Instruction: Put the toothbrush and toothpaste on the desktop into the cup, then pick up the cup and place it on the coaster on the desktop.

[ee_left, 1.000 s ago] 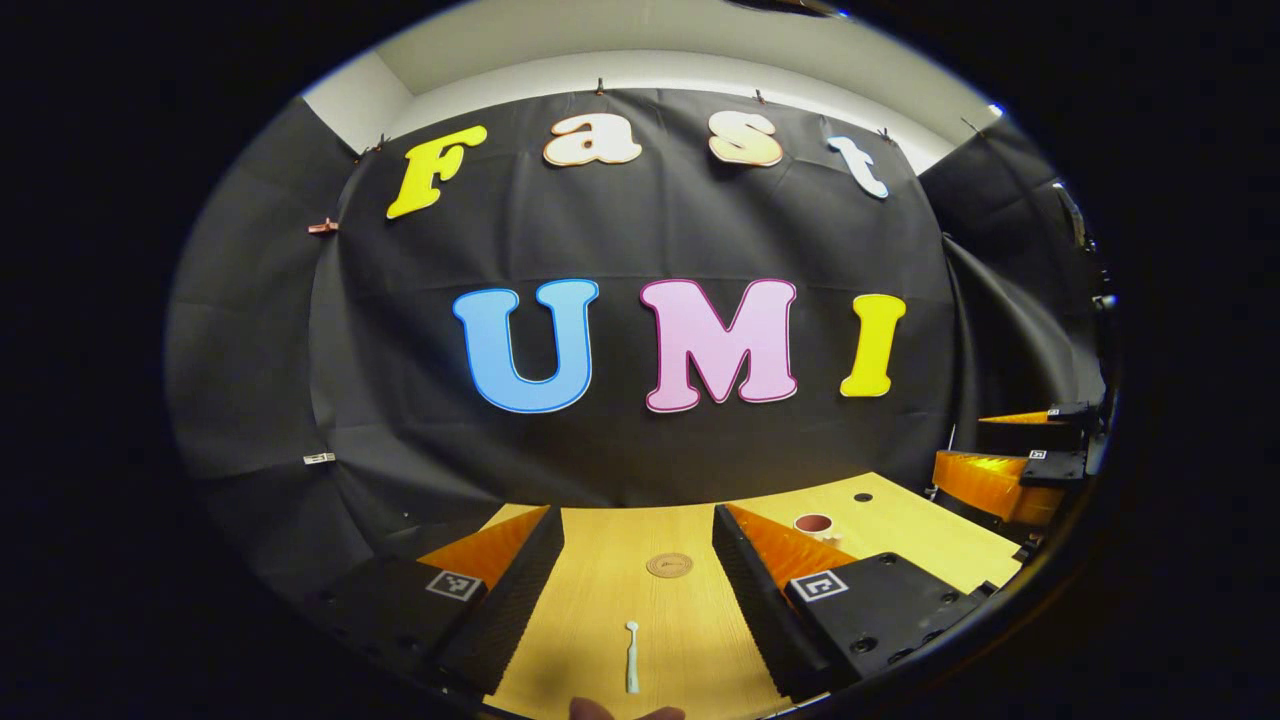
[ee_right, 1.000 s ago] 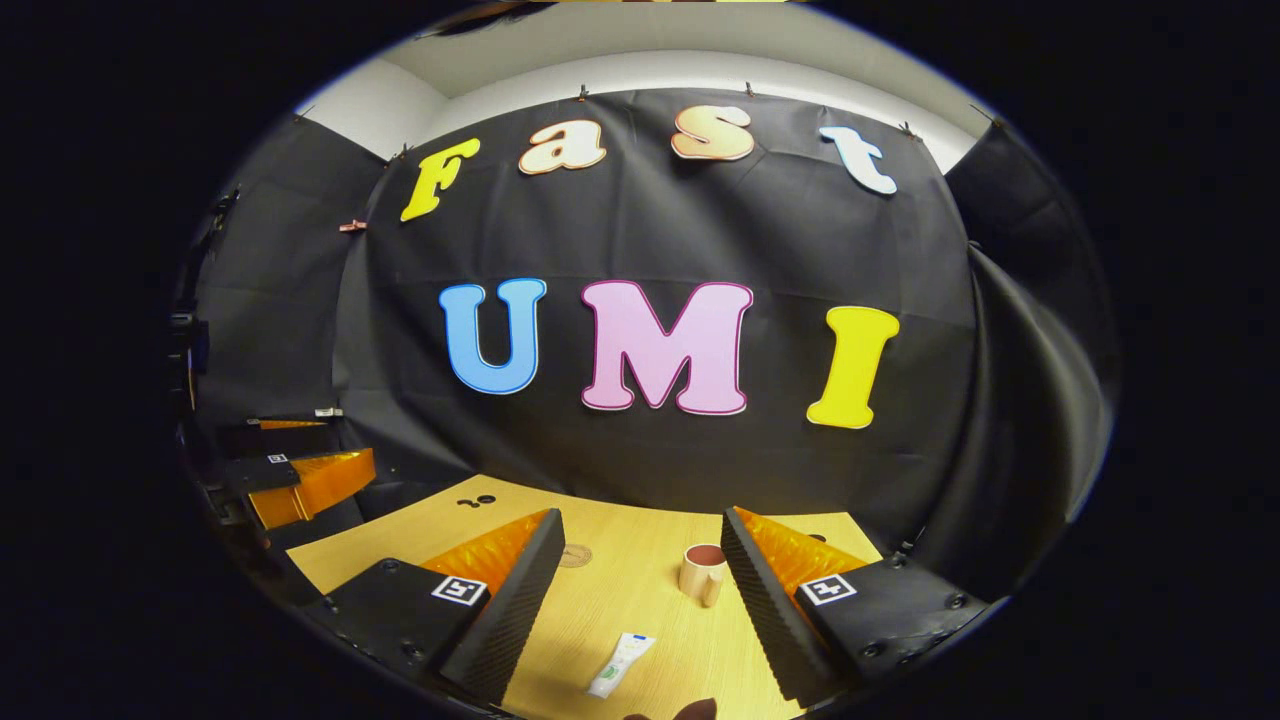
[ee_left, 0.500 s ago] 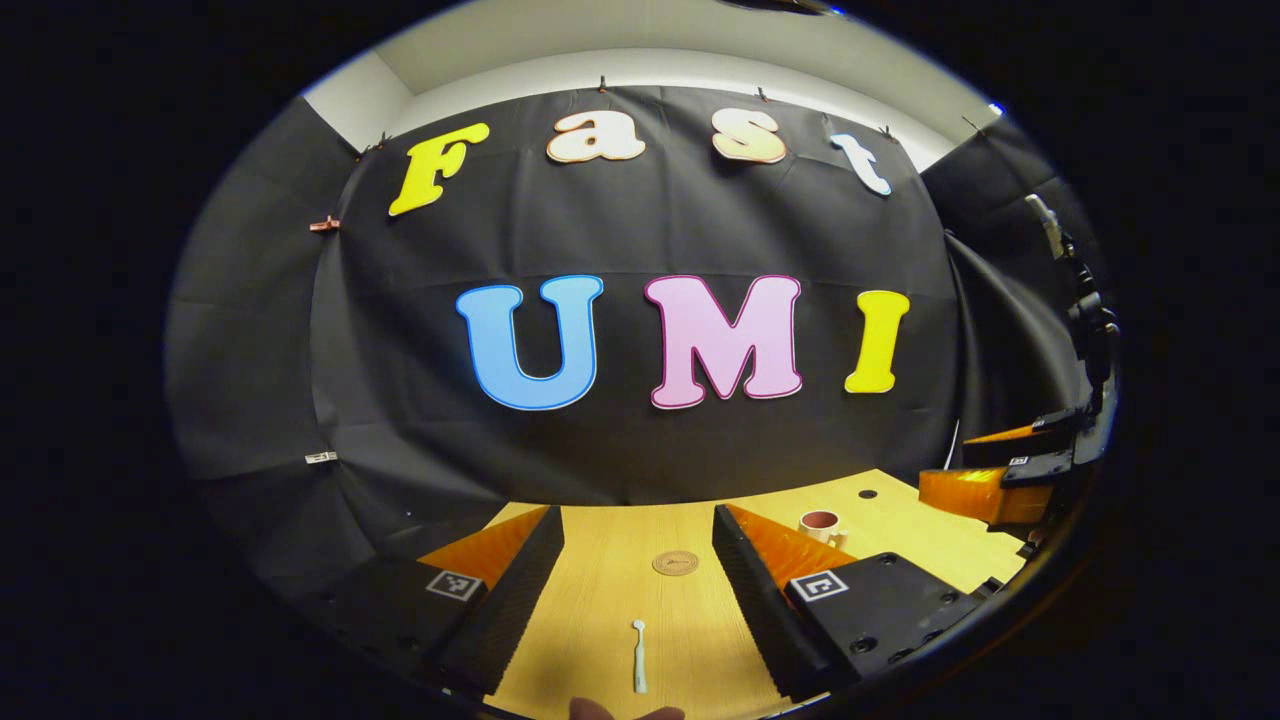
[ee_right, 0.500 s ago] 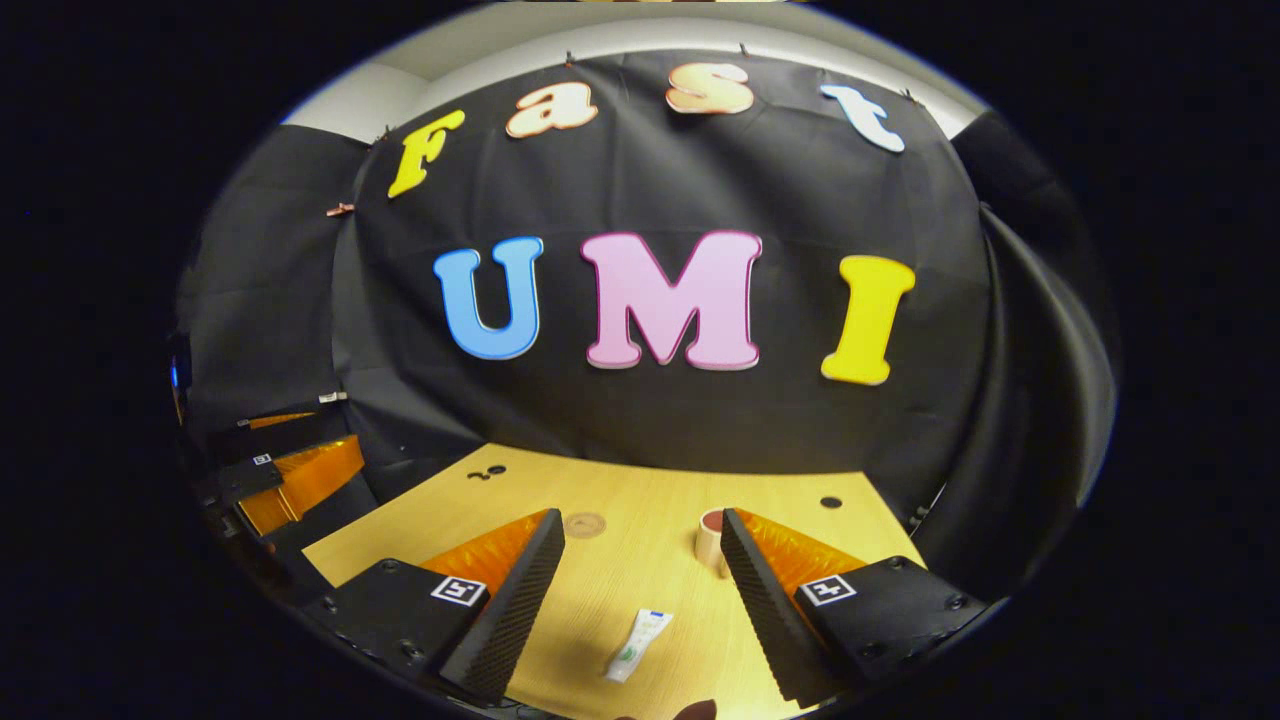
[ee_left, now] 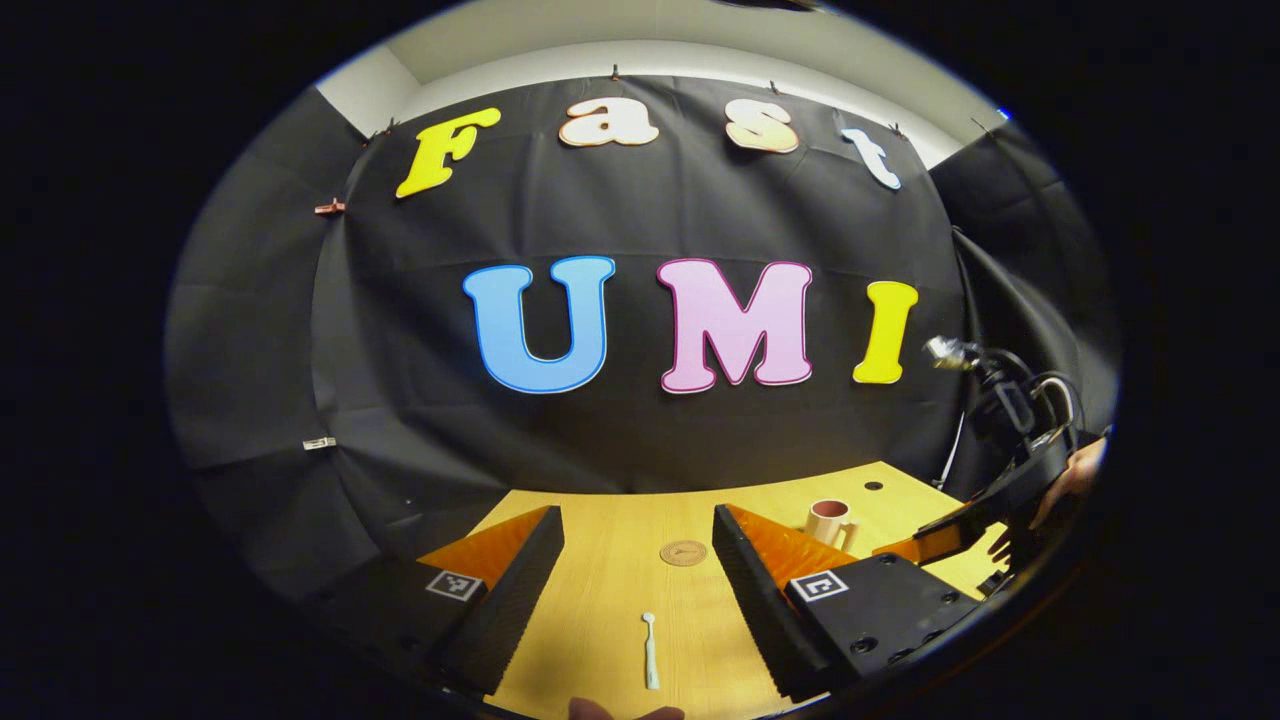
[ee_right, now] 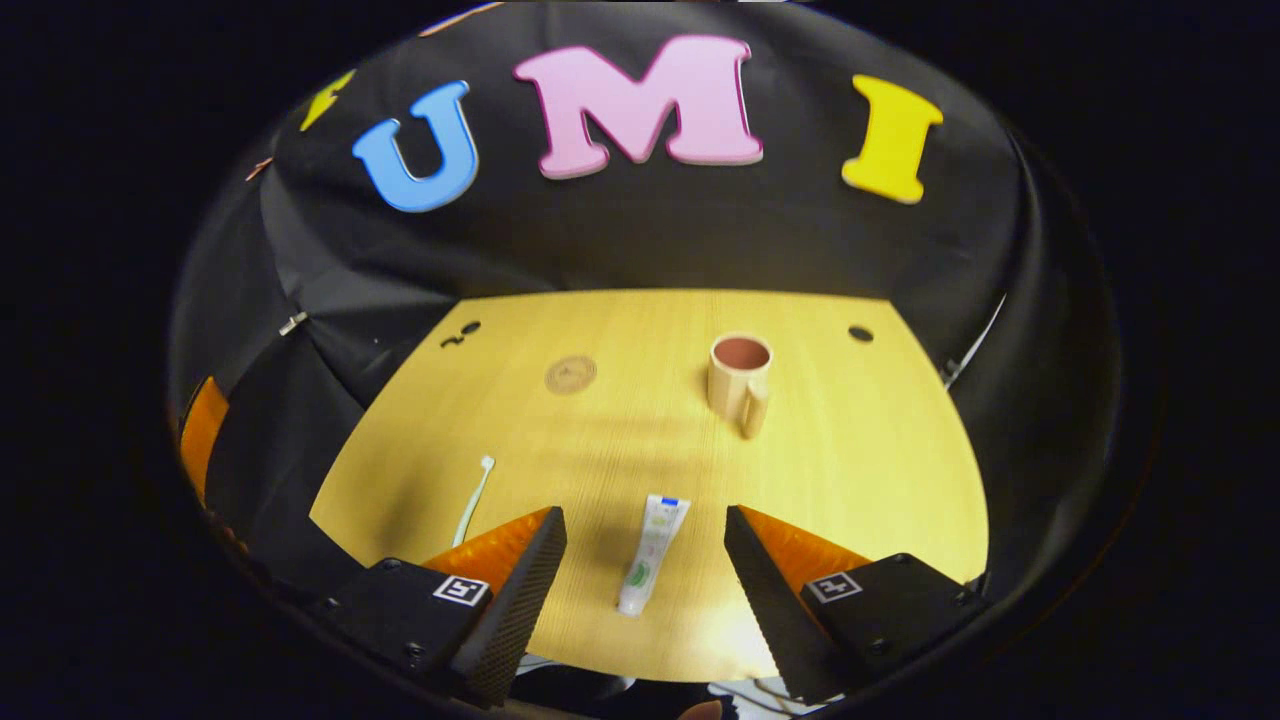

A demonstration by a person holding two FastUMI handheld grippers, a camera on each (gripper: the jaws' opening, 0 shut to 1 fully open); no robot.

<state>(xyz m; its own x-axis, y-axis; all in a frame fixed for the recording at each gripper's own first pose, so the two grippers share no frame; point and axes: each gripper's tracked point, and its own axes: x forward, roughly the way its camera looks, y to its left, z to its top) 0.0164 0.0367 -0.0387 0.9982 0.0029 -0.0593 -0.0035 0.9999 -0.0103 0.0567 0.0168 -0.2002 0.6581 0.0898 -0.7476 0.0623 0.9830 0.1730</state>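
Tilting down since a second ago, the right tool (ee_right: 645, 560) now frames the white toothpaste tube (ee_right: 652, 553) between wide-spread fingers. Left tool (ee_left: 638, 580), equally wide, brackets the slim white toothbrush (ee_left: 650, 651). Pink-lined beige ceramic cup (ee_right: 740, 377) stands upright on the wooden surface (ee_right: 880, 470), well apart from the round brown coaster (ee_right: 570, 374). Risk: the flat tube may slip sideways if pinched off-centre.

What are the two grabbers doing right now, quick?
Left gripper: open, holding nothing, toothbrush lying between its fingers.
Right gripper: open, holding nothing, toothpaste lying between its fingers.
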